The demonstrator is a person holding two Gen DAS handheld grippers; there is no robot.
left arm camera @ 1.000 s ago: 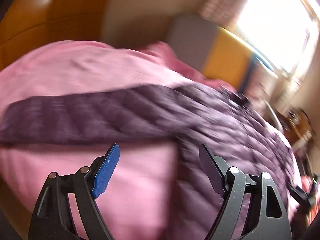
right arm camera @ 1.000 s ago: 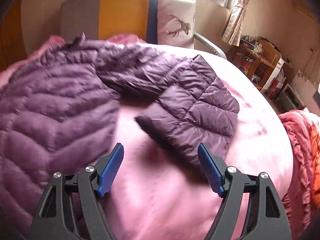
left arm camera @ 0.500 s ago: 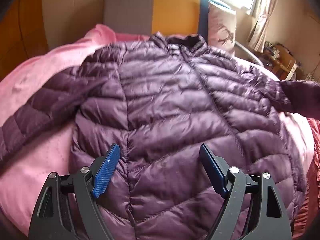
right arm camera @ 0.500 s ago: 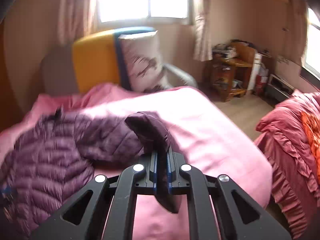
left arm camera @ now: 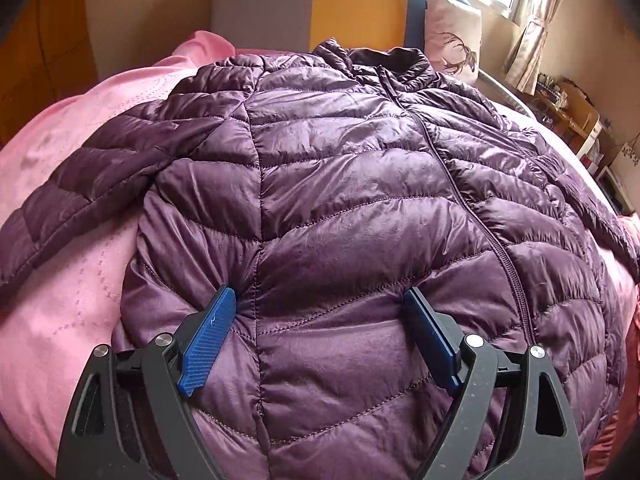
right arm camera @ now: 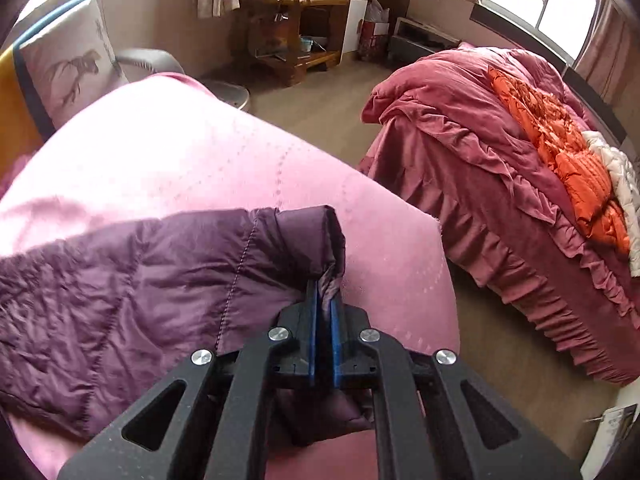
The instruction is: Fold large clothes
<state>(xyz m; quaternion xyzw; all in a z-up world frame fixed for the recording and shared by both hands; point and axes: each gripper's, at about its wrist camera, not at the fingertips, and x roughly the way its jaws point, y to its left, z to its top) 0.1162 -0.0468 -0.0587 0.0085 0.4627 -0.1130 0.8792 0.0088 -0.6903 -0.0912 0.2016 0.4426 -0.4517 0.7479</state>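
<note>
Purple and quilted, the jacket [left arm camera: 340, 200] is lying zip-up across the pink bed [left arm camera: 60, 320], filling the left wrist frame, where the left gripper [left arm camera: 316, 332] is pressing wide-open fingers into its lower front. At lower centre of the right view, the right gripper [right arm camera: 325, 312] is pinching the sleeve [right arm camera: 160, 280] cuff tight. Drawing that sleeve inward over the chest while the left pins the body should keep the fold flat. Half a second earlier the left was hovering higher.

My purple quilted jacket [left arm camera: 340, 200] fills the frame, front up, zipped. Its collar lies top centre. One sleeve runs lower left.
</note>
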